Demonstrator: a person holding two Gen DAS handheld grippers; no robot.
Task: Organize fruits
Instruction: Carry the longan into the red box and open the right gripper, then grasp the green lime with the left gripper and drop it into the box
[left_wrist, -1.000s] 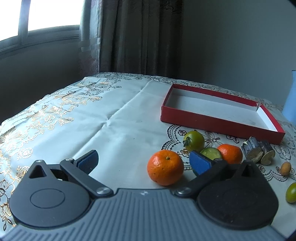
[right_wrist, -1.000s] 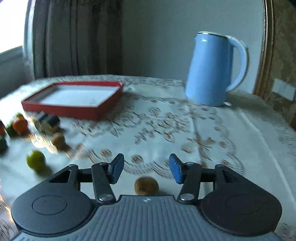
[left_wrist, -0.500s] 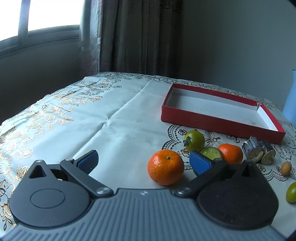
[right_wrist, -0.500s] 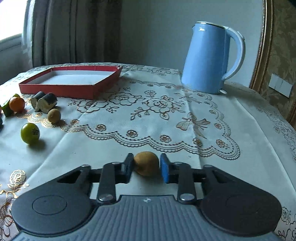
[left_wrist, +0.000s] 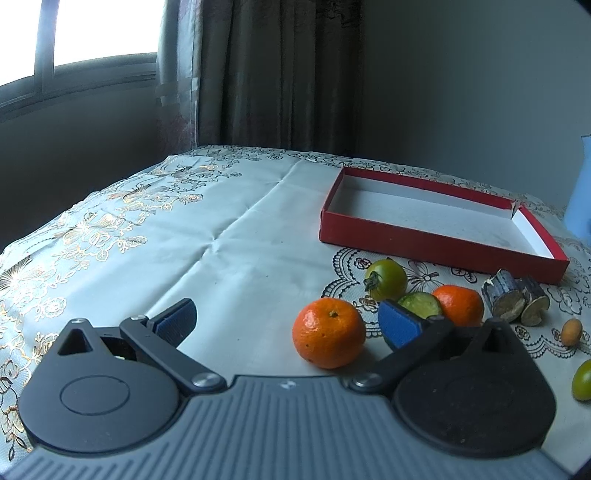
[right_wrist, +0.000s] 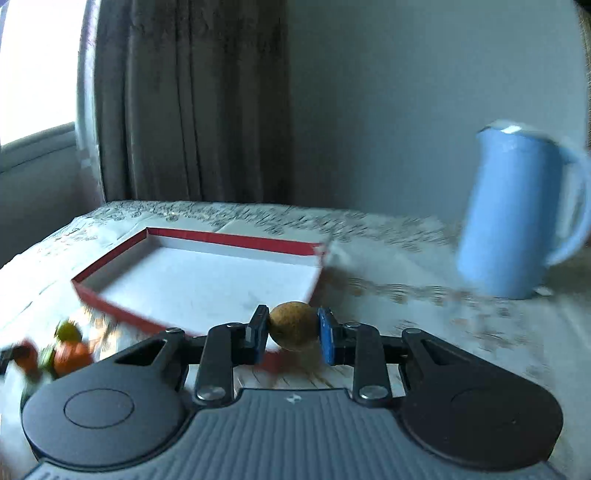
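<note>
Right hand-held gripper (right_wrist: 291, 334) is clamped on a small brown fruit (right_wrist: 293, 325), with the red tray (right_wrist: 207, 275) just ahead and left of it. Left hand-held gripper (left_wrist: 286, 323) gapes wide by an orange (left_wrist: 328, 332) on the counter (left_wrist: 236, 243).

Round brown fruit (right_wrist: 293, 329) pinched above open red box's (right_wrist: 110, 301) near corner.

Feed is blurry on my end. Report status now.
Right gripper shut on brown fruit, near red box. Left gripper open, idle beside orange. Box empty, nothing blocking.
</note>
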